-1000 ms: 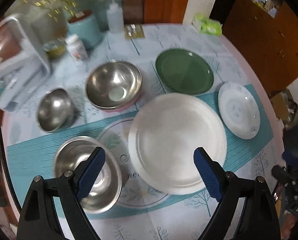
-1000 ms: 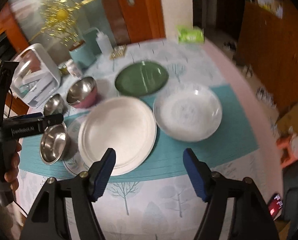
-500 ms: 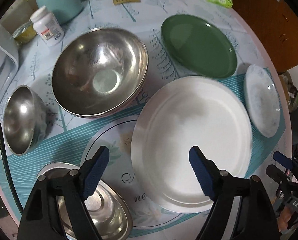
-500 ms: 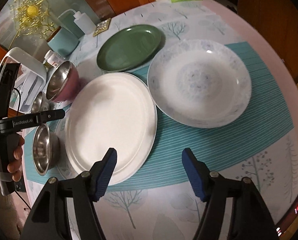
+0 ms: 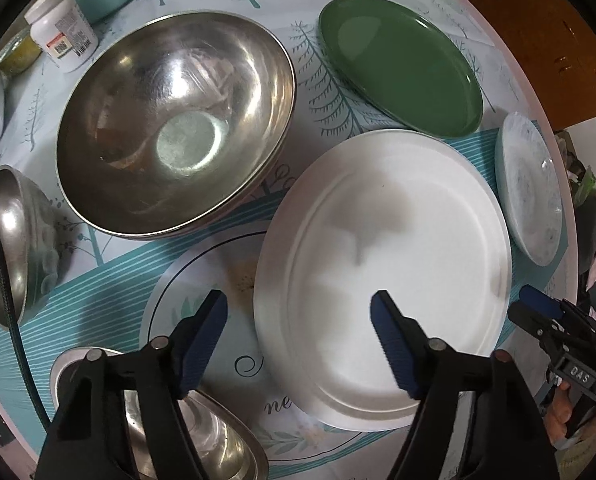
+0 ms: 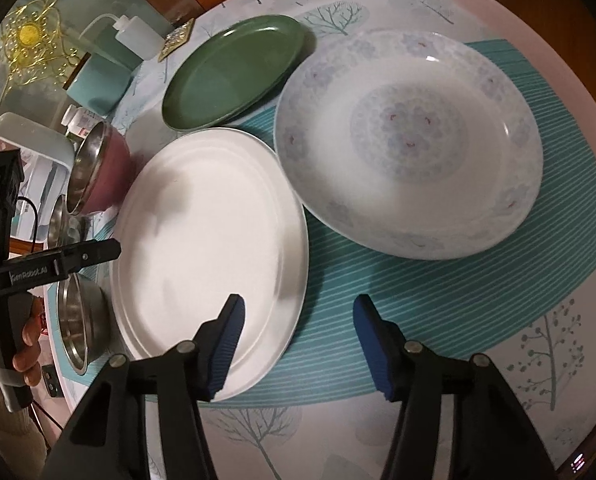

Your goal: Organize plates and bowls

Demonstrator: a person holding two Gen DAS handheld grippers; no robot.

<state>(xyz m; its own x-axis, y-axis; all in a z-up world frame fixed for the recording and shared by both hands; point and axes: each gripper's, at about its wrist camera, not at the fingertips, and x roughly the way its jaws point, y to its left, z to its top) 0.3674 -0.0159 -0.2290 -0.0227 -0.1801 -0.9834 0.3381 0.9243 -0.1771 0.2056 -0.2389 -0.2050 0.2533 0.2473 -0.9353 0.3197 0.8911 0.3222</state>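
Note:
A large white plate (image 5: 382, 264) lies mid-table, also in the right wrist view (image 6: 205, 248). A green plate (image 5: 398, 64) (image 6: 233, 72) lies behind it. A patterned white plate (image 6: 410, 140) lies to the right, seen at the edge in the left wrist view (image 5: 532, 188). A big steel bowl (image 5: 173, 128) stands left of the white plate, with two smaller steel bowls (image 5: 1, 248) (image 5: 169, 432). My left gripper (image 5: 298, 320) is open above the white plate's left rim. My right gripper (image 6: 298, 324) is open above its right rim.
A white pill bottle (image 5: 63, 36), a teal canister (image 6: 97, 84) and a squeeze bottle (image 6: 135, 36) stand at the back. A white rack (image 6: 29, 148) is at the left. A round printed mat (image 5: 201, 280) lies under the white plate. The table edge (image 6: 558, 60) curves right.
Both grippers have moved forward and down toward the large white plate, which now fills more of each view. Both stay open. No dish has moved.

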